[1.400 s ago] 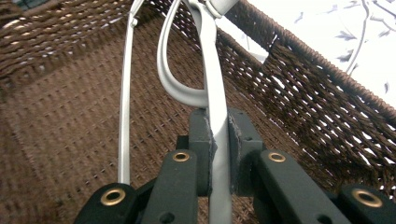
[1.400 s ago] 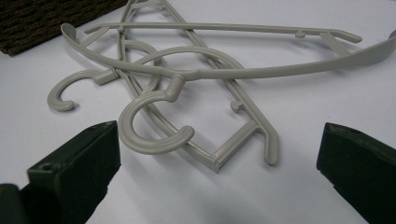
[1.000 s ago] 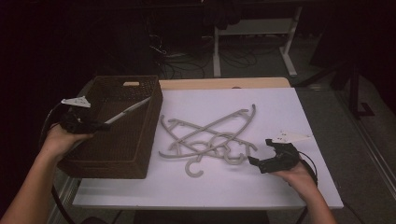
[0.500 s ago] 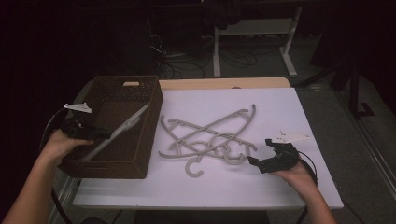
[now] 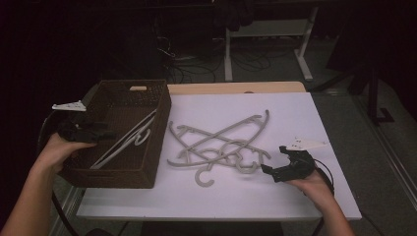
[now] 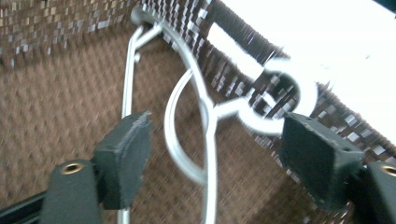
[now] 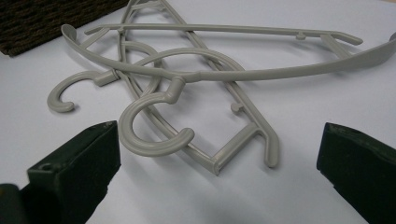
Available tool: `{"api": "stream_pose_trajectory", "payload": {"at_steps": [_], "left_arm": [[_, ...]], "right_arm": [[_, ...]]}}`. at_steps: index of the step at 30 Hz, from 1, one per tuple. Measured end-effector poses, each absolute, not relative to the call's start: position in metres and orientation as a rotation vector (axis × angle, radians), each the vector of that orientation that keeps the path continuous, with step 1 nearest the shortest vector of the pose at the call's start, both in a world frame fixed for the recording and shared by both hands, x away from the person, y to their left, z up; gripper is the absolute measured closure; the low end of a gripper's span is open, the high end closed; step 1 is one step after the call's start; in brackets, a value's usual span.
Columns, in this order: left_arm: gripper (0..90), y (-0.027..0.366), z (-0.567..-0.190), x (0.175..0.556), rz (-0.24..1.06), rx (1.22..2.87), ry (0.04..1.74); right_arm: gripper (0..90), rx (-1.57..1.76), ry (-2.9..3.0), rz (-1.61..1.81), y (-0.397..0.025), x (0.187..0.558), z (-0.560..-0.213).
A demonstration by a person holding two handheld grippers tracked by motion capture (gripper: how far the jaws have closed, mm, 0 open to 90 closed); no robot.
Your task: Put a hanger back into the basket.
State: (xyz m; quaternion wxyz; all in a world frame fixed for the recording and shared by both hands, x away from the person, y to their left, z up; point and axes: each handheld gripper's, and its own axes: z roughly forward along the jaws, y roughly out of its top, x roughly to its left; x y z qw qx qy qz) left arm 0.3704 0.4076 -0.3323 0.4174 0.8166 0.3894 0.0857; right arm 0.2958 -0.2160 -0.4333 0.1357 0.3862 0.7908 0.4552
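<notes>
A brown woven basket stands at the table's left. Inside it lies a grey plastic hanger, its hook toward the right wall. My left gripper hovers over the basket's left rim, open, with that hanger lying loose on the basket floor below its jaws. Several grey hangers are tangled in a pile on the white table. My right gripper rests just right of the pile, open. Its jaws face the nearest hook without touching it.
A wooden strip runs along the table's far edge. Beyond it, white desk legs and cables stand on a dark floor. Bare white surface lies right of the pile and along the front edge.
The left gripper carried a hanger over the basket, tilted it down and let go. The hanger now lies in the basket. The right gripper has stayed put.
</notes>
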Motion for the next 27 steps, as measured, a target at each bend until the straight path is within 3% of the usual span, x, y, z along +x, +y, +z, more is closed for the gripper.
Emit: {"api": "stream_pose_trajectory", "payload": {"at_steps": [19, 27], "left_arm": [[11.5, 0.333, -0.296, 0.363, 0.215, 1.979, 0.798], [0.0, 0.289, -0.292, 0.362, 0.190, 1.969, 0.728]], "right_arm": [[0.0, 1.107, 2.292, 1.327, -0.215, 0.296, -0.432], [0.0, 1.101, 2.295, 1.326, -0.215, 0.297, -0.432]]}}
